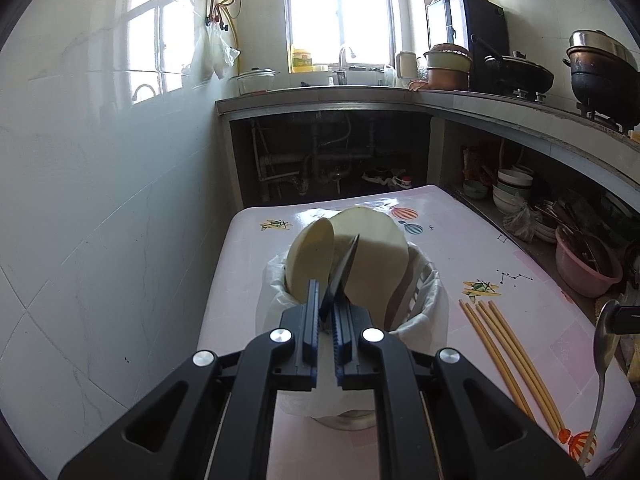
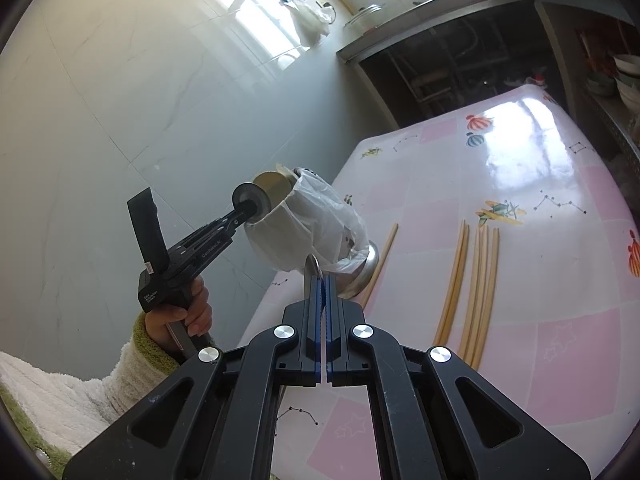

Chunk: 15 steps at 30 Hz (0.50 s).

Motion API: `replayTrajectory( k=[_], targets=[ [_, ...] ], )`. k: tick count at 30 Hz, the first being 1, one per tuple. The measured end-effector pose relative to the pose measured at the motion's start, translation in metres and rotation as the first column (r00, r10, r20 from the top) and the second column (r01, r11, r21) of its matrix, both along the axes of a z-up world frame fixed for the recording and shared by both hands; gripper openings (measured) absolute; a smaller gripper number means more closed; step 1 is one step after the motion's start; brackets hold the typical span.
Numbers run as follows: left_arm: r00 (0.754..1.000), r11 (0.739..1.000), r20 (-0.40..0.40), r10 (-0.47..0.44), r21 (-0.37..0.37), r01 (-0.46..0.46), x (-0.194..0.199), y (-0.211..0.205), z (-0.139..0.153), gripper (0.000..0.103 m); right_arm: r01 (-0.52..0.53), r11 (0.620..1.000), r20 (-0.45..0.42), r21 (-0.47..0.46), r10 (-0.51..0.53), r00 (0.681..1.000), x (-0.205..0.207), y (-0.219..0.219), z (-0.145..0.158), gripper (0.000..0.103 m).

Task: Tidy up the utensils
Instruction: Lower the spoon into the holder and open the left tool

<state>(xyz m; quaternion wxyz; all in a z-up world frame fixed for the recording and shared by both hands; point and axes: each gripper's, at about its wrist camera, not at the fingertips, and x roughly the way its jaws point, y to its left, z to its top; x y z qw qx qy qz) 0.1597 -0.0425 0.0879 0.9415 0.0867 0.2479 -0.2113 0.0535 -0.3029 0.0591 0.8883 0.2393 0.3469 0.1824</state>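
Left to right: against the tiled wall, a hand in a fleecy sleeve holds the left gripper over a utensil holder lined with a white plastic bag. Its jaws are parted only a crack, and a thin dark blade-like utensil stands between the fingers; whether the pads press on it cannot be told. Two pale round utensils already stand upright in the holder. To its right, several wooden chopsticks lie side by side on the pink patterned table. Farthest right, the right gripper is clenched on a metal spoon, held edge-on between its blue pads, just beside the holder's metal base.
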Motion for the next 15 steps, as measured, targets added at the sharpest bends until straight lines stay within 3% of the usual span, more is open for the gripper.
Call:
replayTrajectory(
  k=[6,15],
  targets=[
    [1.0,0.999,0.0,-0.002,-0.04,0.002,-0.009,0.006,0.006,0.032,0.01,1.0,0.0,-0.001,-0.01,1.0,0.001,0.0,0.001,0.0],
    [0.998,0.989,-0.004,0.063,-0.135,-0.063,-0.026,0.031,0.015,0.054,0.03,0.999,0.063,-0.034,-0.027,0.998,0.005,-0.003,0.028,0.0]
  ],
)
